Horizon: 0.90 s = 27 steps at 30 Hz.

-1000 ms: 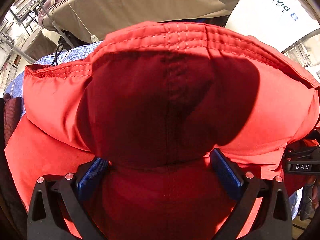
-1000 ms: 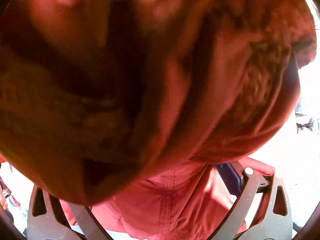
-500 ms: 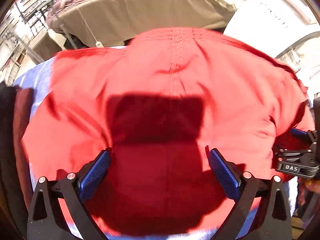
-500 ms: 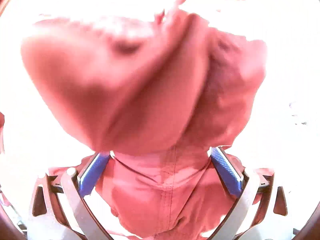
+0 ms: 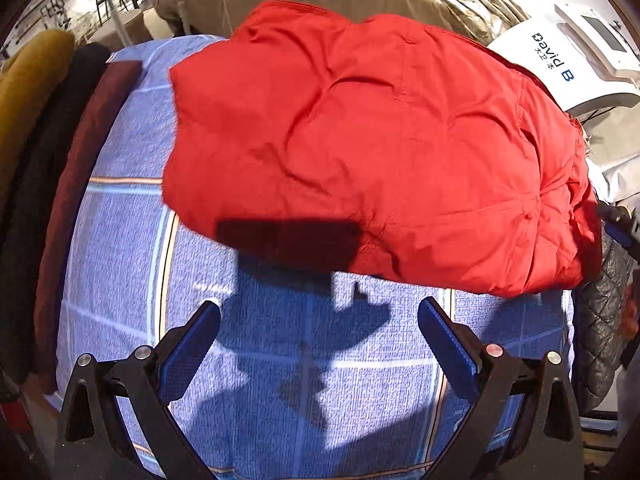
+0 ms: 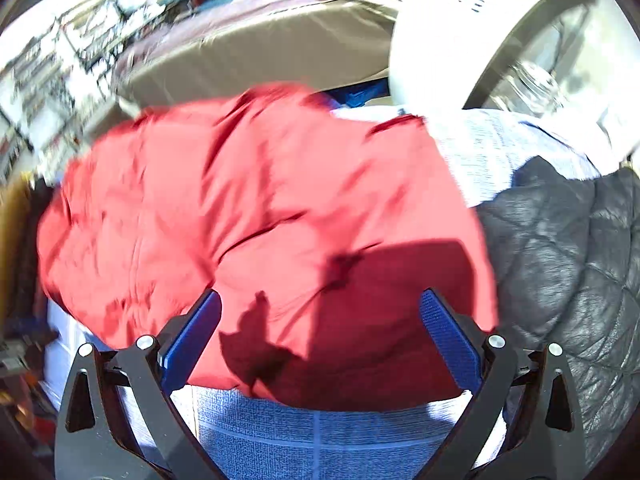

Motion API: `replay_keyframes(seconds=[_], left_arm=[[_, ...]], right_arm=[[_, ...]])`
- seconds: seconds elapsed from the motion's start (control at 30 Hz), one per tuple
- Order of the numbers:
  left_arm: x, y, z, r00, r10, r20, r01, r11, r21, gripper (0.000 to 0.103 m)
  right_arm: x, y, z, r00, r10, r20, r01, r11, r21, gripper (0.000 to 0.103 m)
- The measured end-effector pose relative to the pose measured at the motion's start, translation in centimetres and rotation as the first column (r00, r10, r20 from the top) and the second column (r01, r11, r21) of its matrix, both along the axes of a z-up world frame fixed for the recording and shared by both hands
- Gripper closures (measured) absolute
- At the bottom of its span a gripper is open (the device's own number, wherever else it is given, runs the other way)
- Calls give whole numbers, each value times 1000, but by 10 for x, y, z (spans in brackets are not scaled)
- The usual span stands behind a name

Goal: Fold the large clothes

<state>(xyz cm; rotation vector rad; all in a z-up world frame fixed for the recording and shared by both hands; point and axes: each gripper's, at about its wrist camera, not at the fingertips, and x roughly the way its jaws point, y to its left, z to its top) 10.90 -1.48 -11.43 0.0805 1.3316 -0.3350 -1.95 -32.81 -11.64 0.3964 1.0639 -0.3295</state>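
A red jacket (image 5: 360,140) is seen lying folded into a compact bundle on a blue checked blanket (image 5: 280,360). The left gripper (image 5: 320,336) and right gripper (image 6: 320,328) are held wide apart, with nothing gripped. A black quilted jacket (image 6: 568,272), just beside, appears to be left unfolded.

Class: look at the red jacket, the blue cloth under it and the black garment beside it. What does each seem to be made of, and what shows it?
Red jacket: probably smooth padded synthetic; puffy, soft creases, stitched seams.
Blue cloth: looks like woven, towel-like fabric; ribbed matte texture, pale stripes.
Black garment: seemingly leather or imitation; faint sheen, fine wrinkles, diamond quilting.
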Motion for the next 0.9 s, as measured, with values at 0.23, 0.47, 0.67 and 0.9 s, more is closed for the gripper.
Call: replay_keyframes(seconds=[0.23, 0.47, 0.67, 0.9], left_arm=[[10, 4, 6, 999, 34, -12, -34, 999, -35, 6], [9, -11, 9, 1000, -17, -18, 16, 999, -29, 6], [5, -15, 7, 998, -39, -43, 40, 999, 2, 6], [5, -25, 2, 997, -57, -61, 58, 998, 18, 6]], right_arm=[[19, -116, -8, 998, 15, -62, -2, 979, 203, 5], [43, -163, -64, 987, 116, -109, -66, 920, 387, 5], [63, -156, -95, 960, 250, -127, -171, 881, 440, 5], [85, -141, -100, 958, 236, -160, -142, 880, 453, 4]])
